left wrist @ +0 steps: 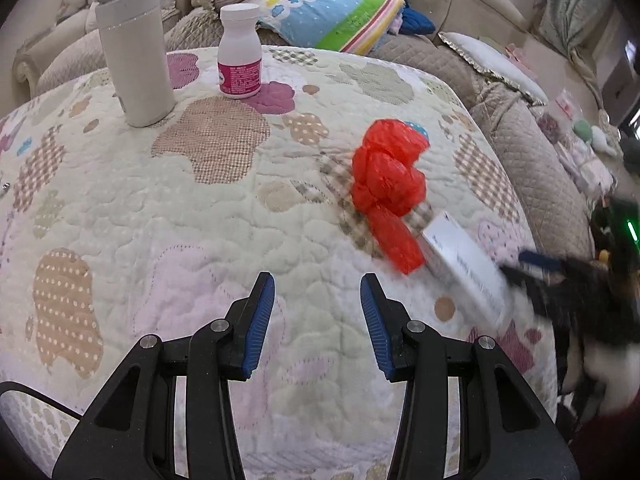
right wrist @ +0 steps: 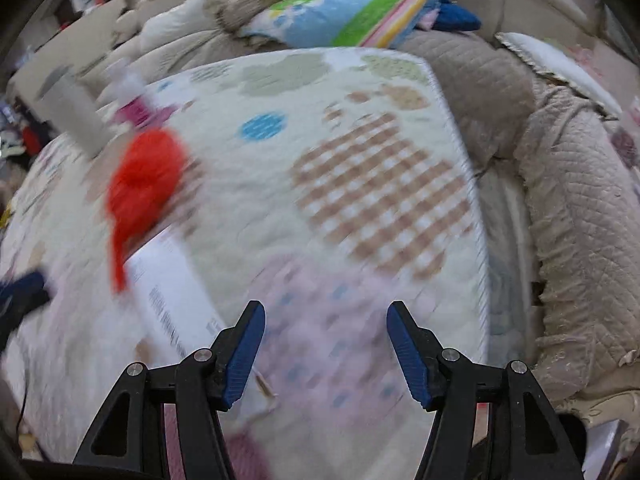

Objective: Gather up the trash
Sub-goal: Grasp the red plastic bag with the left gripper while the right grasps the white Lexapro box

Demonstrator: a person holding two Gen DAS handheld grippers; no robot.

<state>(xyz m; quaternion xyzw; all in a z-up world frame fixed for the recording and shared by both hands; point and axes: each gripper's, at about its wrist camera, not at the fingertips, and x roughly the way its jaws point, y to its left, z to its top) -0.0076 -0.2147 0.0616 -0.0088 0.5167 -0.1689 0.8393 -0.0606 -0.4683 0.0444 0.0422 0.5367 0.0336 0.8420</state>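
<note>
Both claws apart, empty: left gripper (left wrist: 317,285), right gripper (right wrist: 326,312). Red bag (left wrist: 387,188) and white box (left wrist: 466,266) touching at quilt's (left wrist: 160,208) near right. Box print and far-left bottle (left wrist: 239,51) label unreadable.

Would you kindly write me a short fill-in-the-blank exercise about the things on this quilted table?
1. The knotted plastic bag is ____ in colour.
2. The white box lies touching the ____.
3. The pill bottle stands beside the tall grey ____.
4. Both the left gripper and the right gripper hold ____.

Missing words: red; bag; flask; nothing
</note>
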